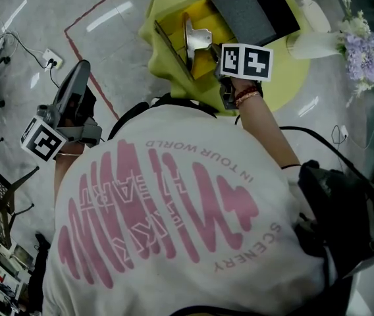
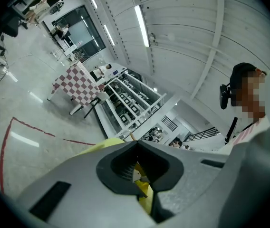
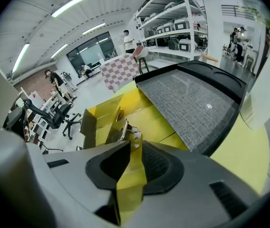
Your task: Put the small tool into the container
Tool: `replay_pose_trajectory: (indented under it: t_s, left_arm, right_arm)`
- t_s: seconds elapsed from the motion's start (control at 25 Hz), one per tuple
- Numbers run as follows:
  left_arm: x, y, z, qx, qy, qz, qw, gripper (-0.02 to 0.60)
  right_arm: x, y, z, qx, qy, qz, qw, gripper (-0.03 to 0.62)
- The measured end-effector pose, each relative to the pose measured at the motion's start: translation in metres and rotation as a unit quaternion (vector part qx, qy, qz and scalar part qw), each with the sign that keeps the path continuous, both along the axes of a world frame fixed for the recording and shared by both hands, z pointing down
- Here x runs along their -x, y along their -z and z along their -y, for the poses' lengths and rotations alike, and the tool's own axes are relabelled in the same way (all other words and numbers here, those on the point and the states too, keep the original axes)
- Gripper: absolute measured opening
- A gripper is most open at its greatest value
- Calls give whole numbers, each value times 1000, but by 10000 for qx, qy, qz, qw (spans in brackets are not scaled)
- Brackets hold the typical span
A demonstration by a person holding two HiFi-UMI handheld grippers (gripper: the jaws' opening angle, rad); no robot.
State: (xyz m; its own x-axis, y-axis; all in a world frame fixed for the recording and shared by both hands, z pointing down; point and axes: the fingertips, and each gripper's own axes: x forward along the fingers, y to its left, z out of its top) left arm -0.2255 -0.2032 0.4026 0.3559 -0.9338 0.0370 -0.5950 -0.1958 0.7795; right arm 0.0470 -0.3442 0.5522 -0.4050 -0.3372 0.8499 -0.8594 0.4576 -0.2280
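Right gripper view — right gripper (image 3: 134, 146) tight on yellow box (image 3: 150, 122) wall, small tool (image 3: 125, 130) inside — left gripper (image 2: 136, 144) closed

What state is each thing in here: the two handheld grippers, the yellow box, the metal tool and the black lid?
left gripper: shut, empty, held off to the side over the floor.
right gripper: shut on a wall of the yellow box.
yellow box: open, on the table.
small metal tool: inside the yellow box.
black lid: off, grey lining up, lying across the box's far part.

Lab: equipment shelves (image 3: 173, 27), office chairs (image 3: 54, 115)
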Motion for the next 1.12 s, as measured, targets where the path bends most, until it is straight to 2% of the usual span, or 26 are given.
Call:
replay_pose_trajectory:
  t_s: [0.2,0.32,0.56,0.72,0.88,0.96,1.12]
  left_arm:
    - [8,17,-16,40,53,-86,9999,8]
    - [13,28,-25,-62,102,-119,9999,8]
    - [8,12,-23,-103,180,9,9998,8]
    - [37,-12,-43,-174,307,-75,9993,8]
    - [19,18,-29,-384,30,52,9992,8]
    - [16,23,-27,-477,-97,63,9988,8]
    - [-5,48,-26,-575,-511,-254,9967,8]
  right_arm:
    - [6,22,-12,-5,-9,-5,10000,83]
    - [9,31,-15,-38,-35,50,10000,89]
    - [-4,6,1,12,-218,219,9995,91]
    - [1,20,2,-169,-291,390,9987,92]
    - [0,33,-6,-330,-497,601,9964,91]
    - [-6,38,-14,-437,-610,665,9950,60]
    - [-14,50,-34,-526,-794,698,9930,40]
